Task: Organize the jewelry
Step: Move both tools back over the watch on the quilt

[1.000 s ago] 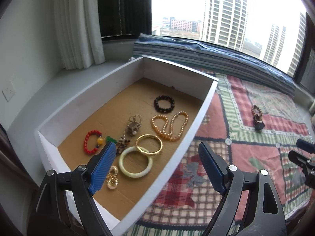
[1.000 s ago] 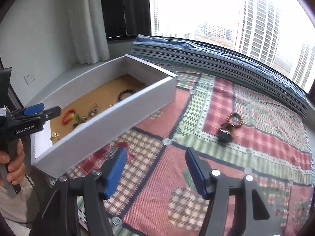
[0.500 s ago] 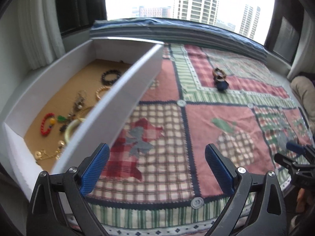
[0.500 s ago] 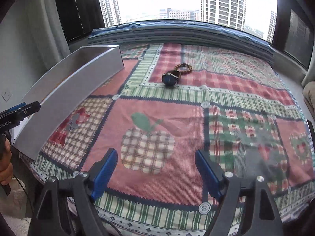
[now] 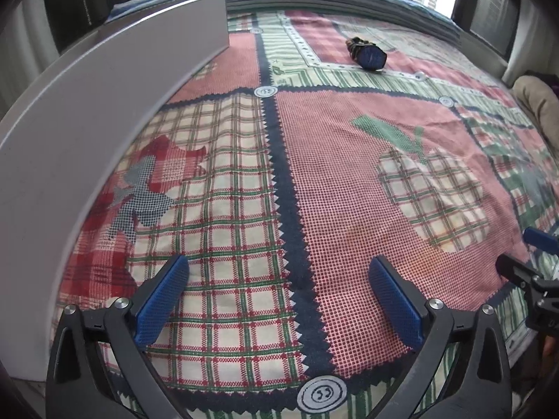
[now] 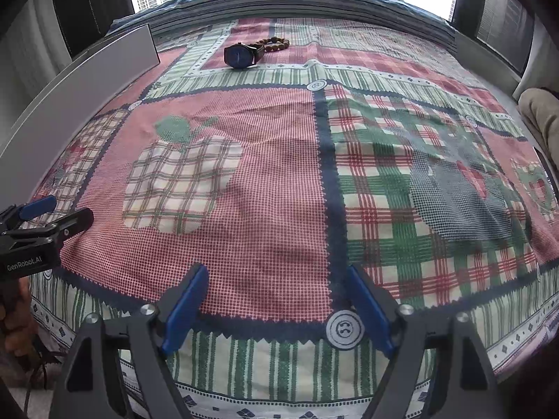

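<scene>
A blue-faced wristwatch (image 5: 371,57) lies at the far side of the patchwork cloth, also in the right wrist view (image 6: 241,55), with a brown bead bracelet (image 6: 276,44) touching it. The white box's outer side wall (image 5: 87,111) fills the left; its inside and the jewelry in it are hidden. It also shows in the right wrist view (image 6: 77,83). My left gripper (image 5: 277,293) is open and empty, low over the cloth near its front edge. My right gripper (image 6: 277,300) is open and empty at the cloth's front edge.
The patchwork cloth (image 5: 332,181) covers the surface. A folded striped blanket (image 6: 314,3) lies along the window behind it. A beige cushion (image 6: 541,115) sits at the far right. The right gripper's tips show at the left view's right edge (image 5: 531,255).
Both grippers have dropped lower and swung right, away from the box. The box's inside has gone out of sight. Both stay open and empty.
</scene>
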Action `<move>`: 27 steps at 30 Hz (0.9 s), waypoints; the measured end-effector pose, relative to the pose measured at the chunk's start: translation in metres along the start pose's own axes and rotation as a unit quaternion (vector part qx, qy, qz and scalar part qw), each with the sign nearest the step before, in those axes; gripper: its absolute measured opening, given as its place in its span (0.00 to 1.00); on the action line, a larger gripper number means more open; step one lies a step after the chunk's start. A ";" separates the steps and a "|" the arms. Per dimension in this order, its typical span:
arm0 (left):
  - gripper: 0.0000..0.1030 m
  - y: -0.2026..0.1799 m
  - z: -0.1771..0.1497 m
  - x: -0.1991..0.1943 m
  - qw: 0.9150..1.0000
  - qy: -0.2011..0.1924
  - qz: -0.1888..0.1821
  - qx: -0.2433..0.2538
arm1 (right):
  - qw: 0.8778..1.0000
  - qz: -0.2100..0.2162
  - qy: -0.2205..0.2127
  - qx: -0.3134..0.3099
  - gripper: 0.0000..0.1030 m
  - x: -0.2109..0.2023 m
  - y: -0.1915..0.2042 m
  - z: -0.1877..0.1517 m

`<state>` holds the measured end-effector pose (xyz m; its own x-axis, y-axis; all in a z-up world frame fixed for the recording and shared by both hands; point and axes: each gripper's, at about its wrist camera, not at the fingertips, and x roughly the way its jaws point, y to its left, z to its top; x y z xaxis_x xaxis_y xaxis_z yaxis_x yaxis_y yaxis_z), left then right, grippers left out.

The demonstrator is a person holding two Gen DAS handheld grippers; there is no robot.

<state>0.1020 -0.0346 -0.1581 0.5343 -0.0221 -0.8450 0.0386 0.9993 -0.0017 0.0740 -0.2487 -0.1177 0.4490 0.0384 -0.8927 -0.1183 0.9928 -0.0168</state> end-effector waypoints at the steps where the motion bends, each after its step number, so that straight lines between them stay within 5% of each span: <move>1: 0.99 0.000 0.000 0.000 1.000 -0.002 0.002 0.000 | 1.000 -0.004 -0.001 -0.002 0.82 0.000 0.001 0.000; 13: 1.00 0.002 -0.006 -0.005 1.000 0.013 0.007 -0.008 | 0.998 -0.028 -0.007 0.047 0.86 0.001 0.004 -0.002; 27: 1.00 0.002 -0.004 -0.004 1.000 0.025 -0.003 0.007 | 1.000 0.015 -0.005 -0.008 0.95 0.000 0.005 -0.005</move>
<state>0.0967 -0.0324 -0.1567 0.4919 -0.0271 -0.8702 0.0538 0.9985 -0.0007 0.0687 -0.2445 -0.1198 0.4533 0.0685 -0.8887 -0.1461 0.9893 0.0017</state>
